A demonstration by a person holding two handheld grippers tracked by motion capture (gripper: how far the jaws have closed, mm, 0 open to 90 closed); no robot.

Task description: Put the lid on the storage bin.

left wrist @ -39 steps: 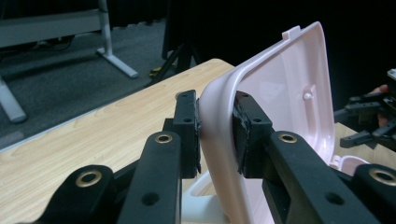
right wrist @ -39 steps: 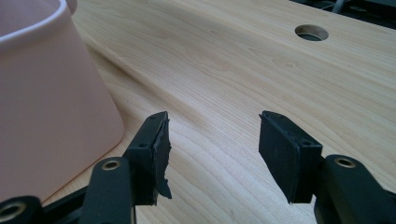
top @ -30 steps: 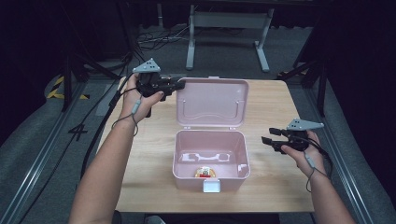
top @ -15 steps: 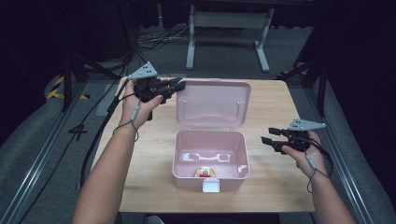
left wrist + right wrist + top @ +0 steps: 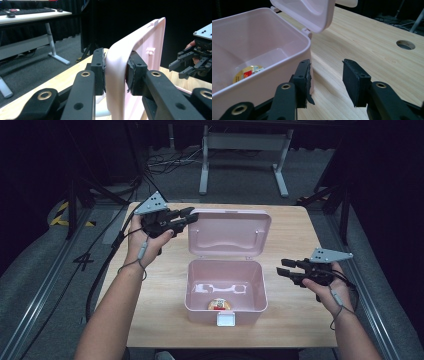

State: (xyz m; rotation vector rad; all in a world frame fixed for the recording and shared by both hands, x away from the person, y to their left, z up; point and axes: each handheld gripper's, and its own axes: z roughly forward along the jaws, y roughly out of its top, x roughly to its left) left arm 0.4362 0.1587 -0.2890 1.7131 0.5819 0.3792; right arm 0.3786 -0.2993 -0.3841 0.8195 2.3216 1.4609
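A pink plastic box stands open in the middle of the wooden table, with its lid tilted up and back. My left gripper is shut on the lid's left edge. Both pads press on the edge, though the jaws have just been opening a little. My right gripper hovers open just right of the box. Its jaws have just been closing, with only bare table between them. A small round gold and red item lies on the box floor.
A white latch sticks out from the box's front wall. A round hole is cut in the tabletop beyond the right gripper. Cables and a desk frame lie on the floor past the table's far edge.
My left hand has shifted slightly while keeping the lid edge. The right gripper has risen a little and its jaws stand closer together than before.
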